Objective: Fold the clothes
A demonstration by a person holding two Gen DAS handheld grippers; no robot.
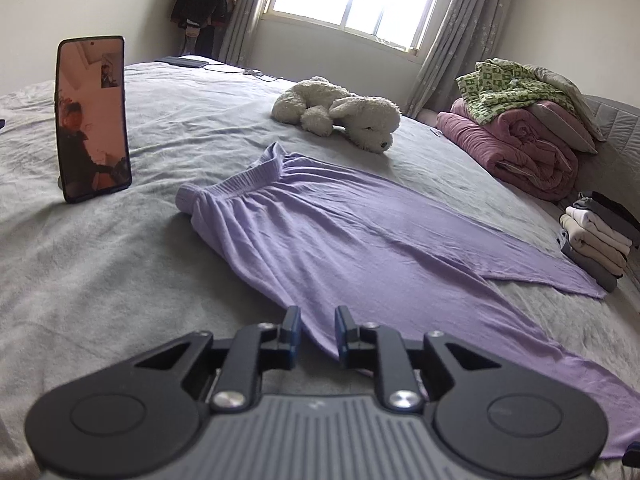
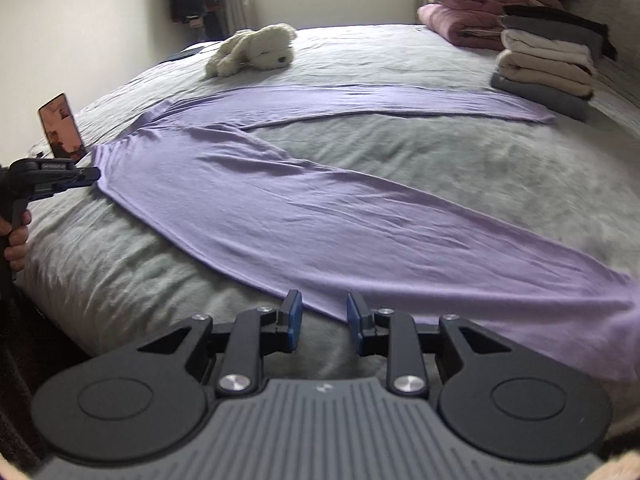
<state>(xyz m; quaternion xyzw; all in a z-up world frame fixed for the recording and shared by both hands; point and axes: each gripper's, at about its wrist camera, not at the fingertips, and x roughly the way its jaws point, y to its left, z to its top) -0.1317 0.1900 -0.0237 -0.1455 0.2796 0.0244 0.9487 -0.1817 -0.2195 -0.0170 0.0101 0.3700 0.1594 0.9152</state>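
A pair of lilac trousers [image 1: 344,240] lay spread flat on the grey bed [image 1: 100,280], waistband toward the phone [image 1: 94,120] propped upright near the bed's left side, the two legs splayed apart toward the right edge. The left gripper [image 1: 317,330] sat low over the near edge of the bed with its jaws a little apart; the near hem of the trousers' seat ran up into the gap between the blue pads, but the pads did not press on it. The right gripper [image 2: 324,322] was also parted, nothing clamped, with the edge of the nearer trouser leg [image 2: 360,232] lying just beyond its fingertips and partly between them. In the right wrist view a hand [image 2: 16,236] held the left gripper's handle at the waistband end. A white plush dog [image 1: 340,114] lay past the trousers. Folded clothes [image 2: 548,68] were stacked by the right edge, beside rolled bedding [image 1: 520,148].
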